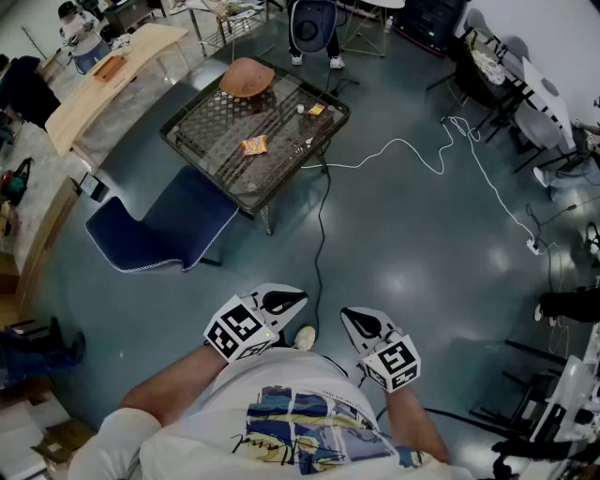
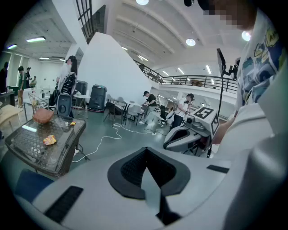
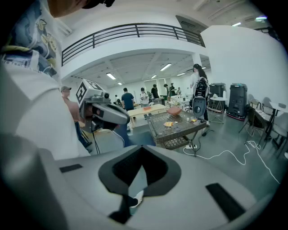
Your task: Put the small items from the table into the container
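Left gripper (image 1: 284, 301), right gripper (image 1: 362, 324): both clenched, empty, held at your waist, likely because you stand well apart from the table (image 1: 212, 120). Snack packet (image 1: 254, 144), yellow piece (image 1: 316, 110): lying on the table near the bowl (image 1: 247, 77), not yet collected.

Small items (image 1: 316, 110) on table (image 1: 211, 131) too small to identify; standing person (image 1: 312, 28) cut off by top edge

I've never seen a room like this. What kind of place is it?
Probably a big lab or workshop hall: a wide shiny floor, an upstairs railing, and a white cable trailing past the table.
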Demonstrator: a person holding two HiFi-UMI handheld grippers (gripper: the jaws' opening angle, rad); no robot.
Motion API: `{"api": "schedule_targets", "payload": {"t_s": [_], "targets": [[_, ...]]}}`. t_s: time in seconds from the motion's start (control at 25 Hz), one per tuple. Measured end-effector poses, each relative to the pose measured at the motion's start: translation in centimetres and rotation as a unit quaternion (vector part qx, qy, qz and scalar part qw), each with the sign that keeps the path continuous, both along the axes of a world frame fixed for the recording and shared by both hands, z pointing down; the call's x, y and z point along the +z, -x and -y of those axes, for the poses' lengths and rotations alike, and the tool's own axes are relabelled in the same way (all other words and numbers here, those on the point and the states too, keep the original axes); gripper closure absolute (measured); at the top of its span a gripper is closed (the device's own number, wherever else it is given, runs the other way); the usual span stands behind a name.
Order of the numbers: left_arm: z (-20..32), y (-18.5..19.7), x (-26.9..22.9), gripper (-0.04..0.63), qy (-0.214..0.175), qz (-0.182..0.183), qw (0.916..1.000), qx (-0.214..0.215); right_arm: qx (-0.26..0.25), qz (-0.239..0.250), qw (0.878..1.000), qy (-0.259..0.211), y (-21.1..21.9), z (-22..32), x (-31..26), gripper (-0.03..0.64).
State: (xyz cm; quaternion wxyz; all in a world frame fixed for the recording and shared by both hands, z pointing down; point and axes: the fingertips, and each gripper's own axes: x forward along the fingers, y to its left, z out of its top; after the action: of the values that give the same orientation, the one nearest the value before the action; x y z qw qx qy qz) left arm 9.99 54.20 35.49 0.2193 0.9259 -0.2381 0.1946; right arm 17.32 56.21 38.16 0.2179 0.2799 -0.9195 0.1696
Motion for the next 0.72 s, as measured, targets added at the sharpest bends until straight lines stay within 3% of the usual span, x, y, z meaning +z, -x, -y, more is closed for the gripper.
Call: {"api": "schedule_targets", "payload": {"t_s": [0.36, 0.72], "targets": [[-3.5, -2.9, 0.2, 0.588, -0.006, 0.017, 0.9996, -0.023, 0.002, 0.010, 1.000, -0.019, -4.1, -2.1, 0.5, 0.609], [-0.9, -1.7, 0.1, 0.586, -0.011, 0.013, 0.9987, -0.048, -0.014, -0.002, 1.000, -0.016, -3.9, -0.1, 0.9, 0.609]]}}
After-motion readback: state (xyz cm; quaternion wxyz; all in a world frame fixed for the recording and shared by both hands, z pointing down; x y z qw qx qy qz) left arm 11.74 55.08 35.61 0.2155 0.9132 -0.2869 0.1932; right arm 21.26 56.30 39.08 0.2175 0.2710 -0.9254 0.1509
